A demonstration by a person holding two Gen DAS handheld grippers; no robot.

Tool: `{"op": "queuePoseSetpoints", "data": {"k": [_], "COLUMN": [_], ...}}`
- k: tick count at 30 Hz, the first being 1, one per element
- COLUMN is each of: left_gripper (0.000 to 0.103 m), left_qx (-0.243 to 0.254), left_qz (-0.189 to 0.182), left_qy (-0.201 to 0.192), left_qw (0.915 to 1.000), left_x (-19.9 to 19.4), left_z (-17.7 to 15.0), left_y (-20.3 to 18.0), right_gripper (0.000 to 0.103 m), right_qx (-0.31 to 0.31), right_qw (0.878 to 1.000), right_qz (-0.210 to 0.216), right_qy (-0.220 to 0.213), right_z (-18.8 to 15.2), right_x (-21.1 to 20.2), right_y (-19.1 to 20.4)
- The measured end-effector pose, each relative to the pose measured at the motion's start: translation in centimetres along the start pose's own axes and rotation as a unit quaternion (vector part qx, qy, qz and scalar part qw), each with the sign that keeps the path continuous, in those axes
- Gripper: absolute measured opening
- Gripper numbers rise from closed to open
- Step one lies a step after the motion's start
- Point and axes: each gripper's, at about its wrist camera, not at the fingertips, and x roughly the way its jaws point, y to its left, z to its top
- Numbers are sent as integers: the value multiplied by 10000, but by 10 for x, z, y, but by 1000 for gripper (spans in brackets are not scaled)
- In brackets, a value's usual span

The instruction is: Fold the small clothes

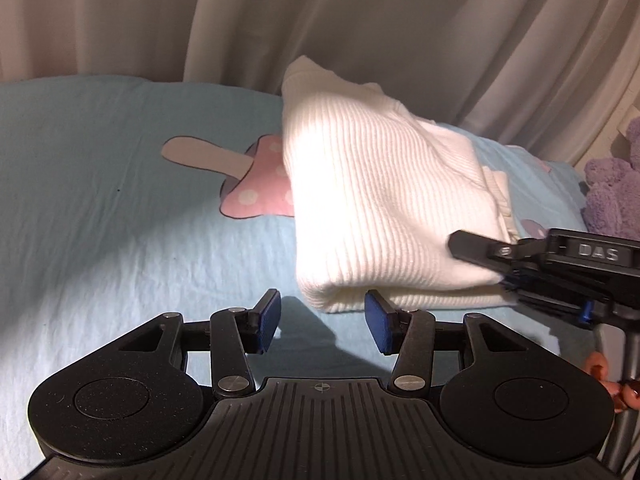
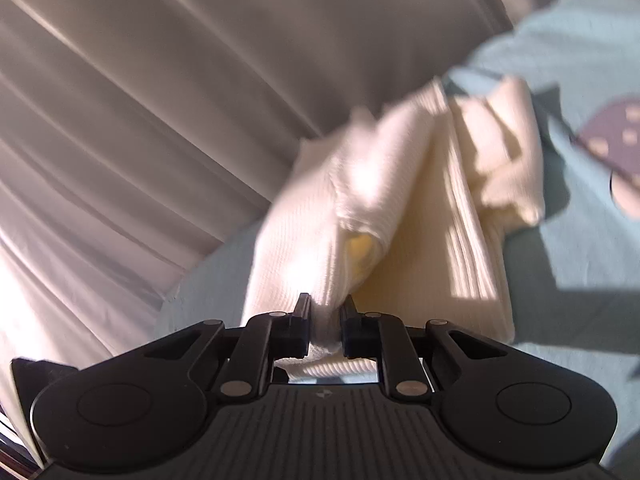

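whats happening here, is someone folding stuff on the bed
Yes. A person with a handheld claw in each hand is folding a white ribbed garment on a light blue sheet. The right claw is shut on a bunched edge of the cloth and holds it up off the sheet. The left claw is open just short of the fold, gripping nothing.

Ribbed white knit garment on a matt, crinkled cotton sheet.

One white ribbed garment, two hand-held grippers, one purple plush toy, one blue sheet
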Motion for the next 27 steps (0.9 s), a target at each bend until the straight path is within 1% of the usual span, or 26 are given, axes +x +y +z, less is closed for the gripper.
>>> {"op": "queuePoseSetpoints", "data": {"k": [1, 2, 4, 5, 6, 7, 8, 10, 11, 12, 14, 16, 17, 19, 21, 23, 25, 27], "left_gripper": [52, 52, 53, 53, 53, 53, 53, 53, 53, 53, 53, 53, 53, 54, 54, 53, 53, 53], "left_qx": [-60, -129, -294, -380, -393, -375, -365, -376, -377, -377, -361, -337, -345, -360, -387, -385, -375, -358], "left_qz": [115, 221, 231, 204, 203, 213, 181, 35, -36, -109, -210, -237, -214, -125, -153, -222, -317, -378], "left_qy": [-25, -45, 17, 92, 65, 95, 115, 136, 154, 139, 27, -165, -244, -283, -355, -357, -325, -264], "left_qw": [9999, 9997, 9993, 9990, 9990, 9990, 9991, 9992, 9992, 9991, 9991, 9990, 9989, 9989, 9985, 9984, 9983, 9983], "left_x": [-1, -3, -3, -2, -4, -5, -7, -13, -16, -20, -28, -35, -35, -31, -25, -18, -11, -5], "left_z": [1, 2, 3, 2, 2, 2, 2, 1, 1, 1, 2, 6, 8, 13, 15, 17, 18, 18], "left_y": [1, 3, 9, 12, 13, 13, 14, 17, 18, 18, 19, 19, 18, 17, 15, 12, 8, 5], "right_gripper": [13, 13, 10, 6, 7, 7, 7, 24, 39, 43, 43, 43, 43, 43, 44, 44, 44, 44], "right_qx": [-356, -643, -917, -873, -772, -592, -359, 55, 236, 405, 691, 913, 1009, 1236, 1419, 1344, 1178, 1159], "right_qw": [9991, 9970, 9927, 9907, 9896, 9911, 9942, 9978, 9984, 9984, 9974, 9957, 9948, 9919, 9889, 9896, 9911, 9909], "right_qz": [-53, -306, -782, -1027, -1156, -1103, -946, -652, -522, -395, -195, -116, -69, 28, 189, 230, 191, 172], "right_qy": [-242, -314, -69, 162, 374, 463, 369, 118, 37, -39, -49, 60, 126, 275, 397, 460, 586, 662], "right_z": [2, 3, 4, 4, 6, 8, 11, 17, 22, 27, 38, 49, 52, 58, 63, 66, 68, 70], "right_x": [-11, -16, -11, -5, 0, 1, -3, -10, -11, -10, -2, 12, 20, 37, 47, 55, 64, 69], "right_y": [6, 10, 6, -1, -7, -14, -20, -29, -34, -39, -49, -57, -61, -67, -71, -65, -61, -58]}}
